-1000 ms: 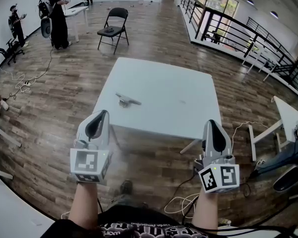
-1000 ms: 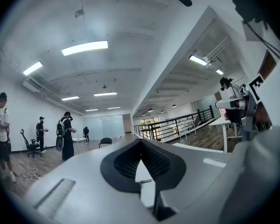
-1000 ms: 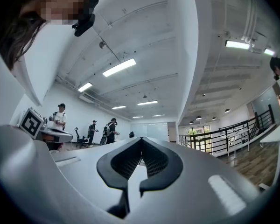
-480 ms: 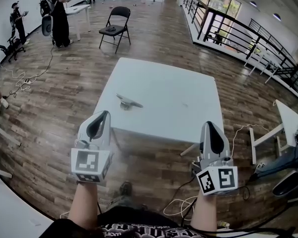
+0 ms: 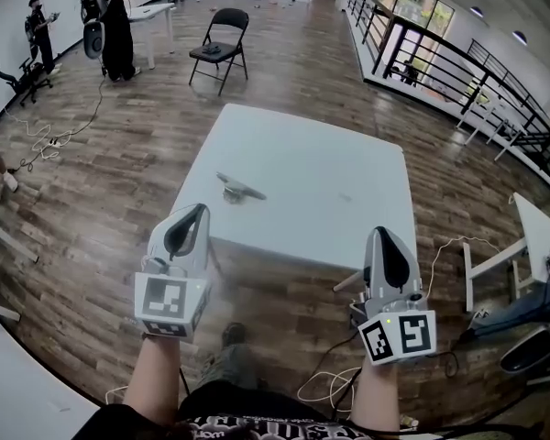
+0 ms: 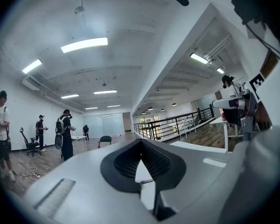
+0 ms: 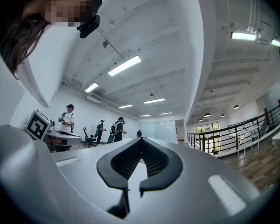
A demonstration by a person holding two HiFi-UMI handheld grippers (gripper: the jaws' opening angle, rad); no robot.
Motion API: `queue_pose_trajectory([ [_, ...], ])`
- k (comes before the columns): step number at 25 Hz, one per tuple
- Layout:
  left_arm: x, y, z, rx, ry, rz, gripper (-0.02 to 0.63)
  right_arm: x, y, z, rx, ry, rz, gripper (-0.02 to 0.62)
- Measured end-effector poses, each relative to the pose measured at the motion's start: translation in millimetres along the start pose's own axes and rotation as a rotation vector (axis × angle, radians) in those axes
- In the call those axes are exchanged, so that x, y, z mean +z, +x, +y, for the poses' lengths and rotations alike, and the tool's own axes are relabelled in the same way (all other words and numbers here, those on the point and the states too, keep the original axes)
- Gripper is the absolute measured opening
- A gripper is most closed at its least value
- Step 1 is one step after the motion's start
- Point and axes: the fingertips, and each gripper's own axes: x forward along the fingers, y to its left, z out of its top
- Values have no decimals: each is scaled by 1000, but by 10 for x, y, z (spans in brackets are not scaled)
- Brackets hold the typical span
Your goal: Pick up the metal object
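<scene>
Head view: the metal object [image 5: 238, 189] lies on the white counter [image 5: 339, 177], toward its left side. The left gripper [image 5: 195, 215] and right gripper [image 5: 379, 238] hang over the wood floor [image 5: 284, 305], short of the counter's near edge and apart from the object.

Left gripper view: the fingers [image 6: 116, 171] are pressed together, with nothing between them.

Right gripper view: the fingers [image 7: 117, 166] are likewise pressed together and empty.

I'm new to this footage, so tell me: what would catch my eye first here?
A white table fills the middle of the head view, with a small metal object lying alone near its left edge. Nearest the camera, the left tongs and right tongs hang short of the table, both shut and empty.
</scene>
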Motion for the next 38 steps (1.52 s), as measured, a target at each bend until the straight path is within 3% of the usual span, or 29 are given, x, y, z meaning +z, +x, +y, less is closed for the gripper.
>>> queue_pose_trajectory([
  [4,-92,223,109,-15,-29,21,0,-72,230,-84,-10,-4,12,5],
  [12,-341,897,215,-133,0,53,0,-183,861,-297,-70,-10,8,5],
  [19,-413,1411,407,-165,10,62,0,-251,1331,-460,-117,-9,5,5],
  [26,-619,1690,452,-209,-41,92,5,-349,1549,-514,-132,-13,15,5],
  [27,-671,1719,441,-221,-58,107,31,-367,1564,-516,-132,-13,18,5],
  [33,-1126,1942,313,-273,-81,229,359,-406,1652,-572,-138,-13,34,5],
  [38,-1910,2068,123,-343,-98,489,468,-455,1698,-622,-149,-9,48,5],
])
